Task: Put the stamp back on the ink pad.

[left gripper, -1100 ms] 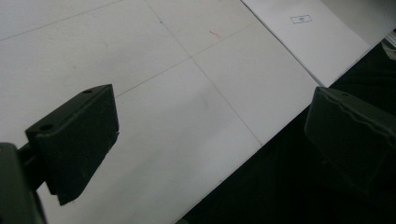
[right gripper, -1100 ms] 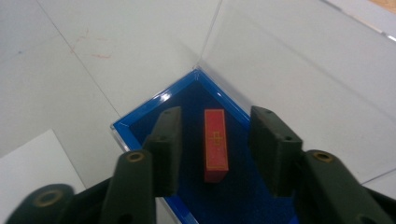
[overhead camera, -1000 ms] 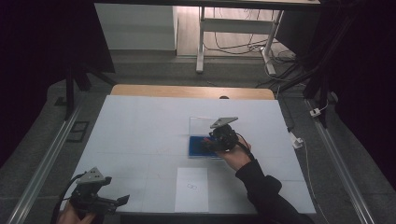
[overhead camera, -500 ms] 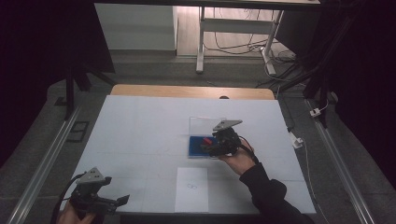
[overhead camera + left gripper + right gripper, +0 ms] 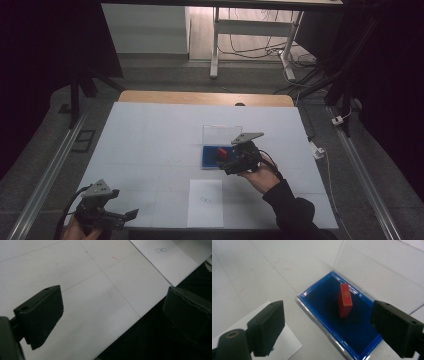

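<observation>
Your white worktop (image 5: 150,145) carries a blue-lined tray (image 5: 329,322) with a clear upright lid (image 5: 222,132) right of centre, and a paper sheet (image 5: 205,202) at the near edge. Your right gripper (image 5: 231,159), jaws released, hovers over the tray's red block (image 5: 344,300). Your left gripper (image 5: 112,216), also released, sits at the near left corner.

A glossy red block (image 5: 344,300) on seemingly velvety blue tray lining (image 5: 329,300); matt white table (image 5: 150,140).

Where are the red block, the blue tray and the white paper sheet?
red block (image 5: 344,300): right gripper view, on its broad red side.
blue tray (image 5: 322,293): right gripper view, on its bare dark floor.
white paper sheet (image 5: 205,205): high view, on its middle.
</observation>
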`<control>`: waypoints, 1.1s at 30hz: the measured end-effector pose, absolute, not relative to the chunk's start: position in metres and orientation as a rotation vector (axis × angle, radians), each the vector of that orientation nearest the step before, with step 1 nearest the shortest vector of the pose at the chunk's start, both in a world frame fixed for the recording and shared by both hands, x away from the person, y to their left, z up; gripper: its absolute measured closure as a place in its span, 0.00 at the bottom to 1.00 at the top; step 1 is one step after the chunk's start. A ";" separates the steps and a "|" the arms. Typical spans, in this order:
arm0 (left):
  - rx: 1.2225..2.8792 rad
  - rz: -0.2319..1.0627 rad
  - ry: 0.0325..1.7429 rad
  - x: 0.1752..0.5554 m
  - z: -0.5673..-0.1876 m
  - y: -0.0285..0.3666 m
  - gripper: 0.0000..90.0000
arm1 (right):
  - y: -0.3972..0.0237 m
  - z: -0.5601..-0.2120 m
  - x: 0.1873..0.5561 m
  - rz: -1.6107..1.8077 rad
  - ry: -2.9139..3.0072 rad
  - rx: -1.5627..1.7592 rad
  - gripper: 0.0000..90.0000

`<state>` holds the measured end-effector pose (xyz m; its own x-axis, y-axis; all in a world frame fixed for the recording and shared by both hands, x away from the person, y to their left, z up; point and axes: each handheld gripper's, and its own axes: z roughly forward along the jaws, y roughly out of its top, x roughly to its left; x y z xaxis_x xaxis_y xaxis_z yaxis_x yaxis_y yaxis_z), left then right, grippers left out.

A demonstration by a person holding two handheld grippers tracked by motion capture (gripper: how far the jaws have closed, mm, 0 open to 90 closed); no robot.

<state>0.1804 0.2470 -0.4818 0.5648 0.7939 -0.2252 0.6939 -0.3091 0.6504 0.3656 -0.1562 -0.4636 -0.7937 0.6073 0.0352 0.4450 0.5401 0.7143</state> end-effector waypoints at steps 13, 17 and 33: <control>2.074 0.176 1.190 0.181 -0.482 0.247 0.04 | -0.173 -0.460 0.344 1.110 2.588 0.879 0.00; 2.074 0.176 1.190 0.181 -0.482 0.247 0.04 | -0.179 -0.458 0.337 1.109 2.571 0.861 0.00; 2.072 0.176 1.193 0.181 -0.482 0.247 0.04 | -0.216 -0.449 0.302 1.130 2.499 0.906 0.00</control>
